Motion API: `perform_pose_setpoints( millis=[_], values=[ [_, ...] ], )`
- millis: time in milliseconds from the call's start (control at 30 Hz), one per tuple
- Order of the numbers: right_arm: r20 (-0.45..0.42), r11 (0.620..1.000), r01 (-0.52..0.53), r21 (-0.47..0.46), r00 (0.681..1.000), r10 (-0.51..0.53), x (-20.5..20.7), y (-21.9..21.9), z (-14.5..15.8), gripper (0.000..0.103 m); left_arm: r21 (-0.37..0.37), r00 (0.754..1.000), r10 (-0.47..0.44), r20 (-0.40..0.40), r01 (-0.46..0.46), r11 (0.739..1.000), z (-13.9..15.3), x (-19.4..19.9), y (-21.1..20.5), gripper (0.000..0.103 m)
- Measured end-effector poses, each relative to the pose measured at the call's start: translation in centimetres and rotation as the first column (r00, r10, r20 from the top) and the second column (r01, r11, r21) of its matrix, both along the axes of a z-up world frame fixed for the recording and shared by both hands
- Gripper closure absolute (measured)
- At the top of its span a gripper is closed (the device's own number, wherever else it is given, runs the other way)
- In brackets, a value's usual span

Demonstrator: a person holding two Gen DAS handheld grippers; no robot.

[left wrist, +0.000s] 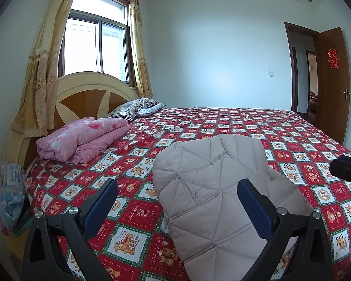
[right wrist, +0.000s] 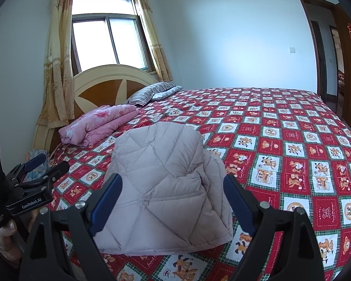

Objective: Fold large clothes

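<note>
Far left, off the bed's edge: a heap of light-blue and orange clothes [left wrist: 10,194], partly hidden, beside the headboard [left wrist: 91,93]. Yellow curtains [left wrist: 42,70] flank the window [left wrist: 98,42] behind it.

On the bed near the headboard: folded pink quilt [left wrist: 84,138], lying flat. Just past it, a striped pillow [left wrist: 133,109] over a pale one.

Left gripper [left wrist: 177,201]: fingers spread wide, blue pads [left wrist: 100,208] facing inward. Nothing between them is clamped; the pads stand apart from the cloth, hovering above the bedspread [left wrist: 292,140]. In the right wrist view the same gripper [right wrist: 48,164] shows at the left edge, held in a hand [right wrist: 4,241], jaws parted, empty, off the bed's near-left corner.

Centre: the task garment, a beige quilted jacket [left wrist: 213,187], lies folded into a compact bundle on the red checked bedspread, near the front edge of the bed. A folded layer sits on top, with a lower layer sticking out on the right side. The left gripper's right finger [left wrist: 255,208] overlaps it in view; contact cannot be told.

Right gripper [right wrist: 173,201]: fingers equally wide apart, blue pads [right wrist: 107,206] either side of the jacket [right wrist: 163,182] in view, gripping nothing. Whether the pads touch the cloth cannot be told. A dark part of this gripper [left wrist: 348,169] shows at the right edge of the left wrist view.

Far right: brown door [left wrist: 332,79], standing open, with a red paper ornament [left wrist: 334,58] on it.
</note>
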State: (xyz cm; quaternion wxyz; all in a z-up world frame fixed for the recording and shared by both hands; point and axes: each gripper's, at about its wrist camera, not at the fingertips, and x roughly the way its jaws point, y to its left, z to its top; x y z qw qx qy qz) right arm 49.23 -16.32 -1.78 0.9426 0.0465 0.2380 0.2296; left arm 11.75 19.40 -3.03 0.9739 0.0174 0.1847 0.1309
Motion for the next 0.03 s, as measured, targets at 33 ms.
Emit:
perform_pose_setpoints(
  millis=[33],
  values=[
    [-0.002,1.000,0.001,-0.001,1.000,-0.001,-0.01,-0.02,-0.05,0.012,-0.001,1.000,-0.008,-0.001,0.008,1.000,-0.04,0.08,-0.05,0.001]
  ],
)
